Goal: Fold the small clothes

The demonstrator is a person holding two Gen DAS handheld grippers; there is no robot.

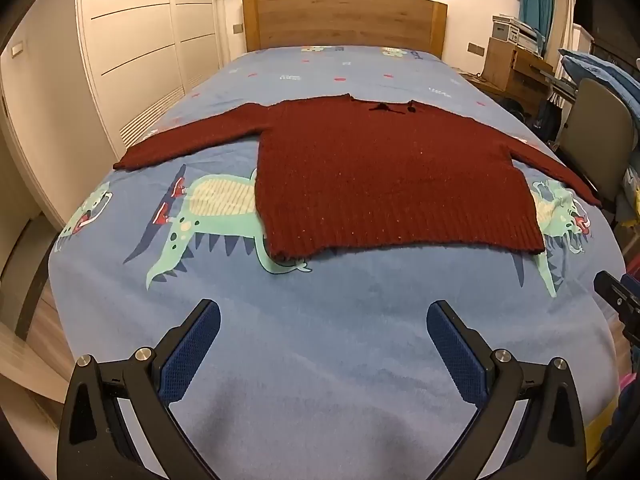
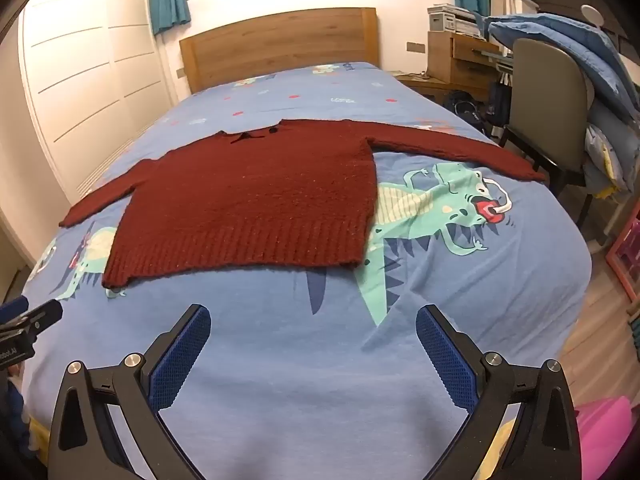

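Maroon sweater (image 1: 384, 172) flat on bed (image 1: 320, 360) — unfolded.

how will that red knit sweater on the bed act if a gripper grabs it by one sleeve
The sweater is a thick ribbed knit lying limp, so it will probably droop and stretch. Spread flat on the soft sheet, it likely drags rather than slides. It shouldn't roll or break.

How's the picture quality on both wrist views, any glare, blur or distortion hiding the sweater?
Left wrist: warm indoor light, sharp, no glare; fisheye bows the bed, dark corners; the sweater shows clearly. Right wrist: the same bowing and vignette, sweater sharp and evenly lit.
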